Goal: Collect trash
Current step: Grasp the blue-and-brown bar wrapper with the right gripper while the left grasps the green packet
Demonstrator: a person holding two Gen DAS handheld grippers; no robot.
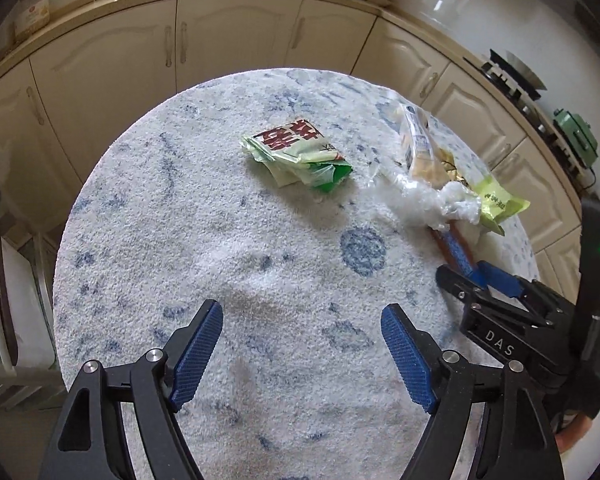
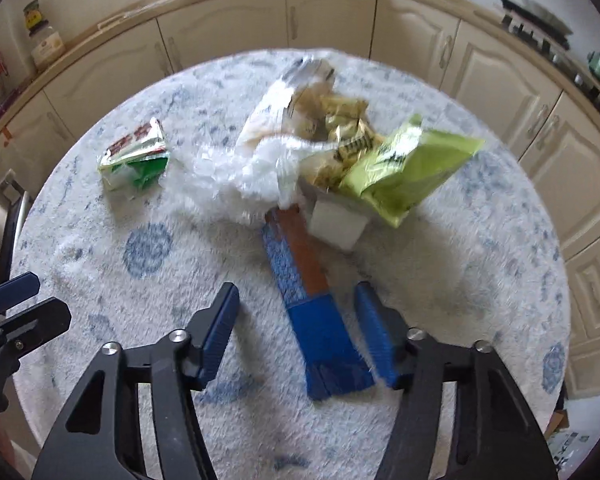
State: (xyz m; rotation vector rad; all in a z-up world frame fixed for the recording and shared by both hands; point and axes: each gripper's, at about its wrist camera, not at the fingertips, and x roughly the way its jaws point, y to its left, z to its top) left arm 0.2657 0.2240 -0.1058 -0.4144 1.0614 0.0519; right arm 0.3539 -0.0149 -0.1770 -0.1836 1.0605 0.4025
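Fleecy white cloth (image 1: 160,240), flecked with blue, covers the round table where we find the trash in two lots. Alone towards the middle lies a crumpled wrapper (image 1: 296,152), white and green with large red characters, folded over itself and torn open at its green end. Well apart from it, on the right side of the table, sits the heap: a wad of clear film (image 2: 244,176), a cream packet (image 2: 276,116) standing half open behind it, some scrunched yellow wrappers (image 2: 348,120), and a lime-green bag (image 2: 412,168) lying slack across a white block (image 2: 336,226). A long blue-and-brown strip (image 2: 300,272) runs from under the film back towards us.

Our left gripper (image 1: 302,312) hangs over bare cloth short of the lone wrapper, jaws spread wide with nothing between them. Our right gripper (image 2: 296,292) points down at the heap with its jaws apart; the strip's broad blue end lies between them, close against the right finger, while the left finger stands clear of it. This view is blurred, so we cannot tell what the strip is. Cream cabinets (image 1: 228,40) curve behind the table.
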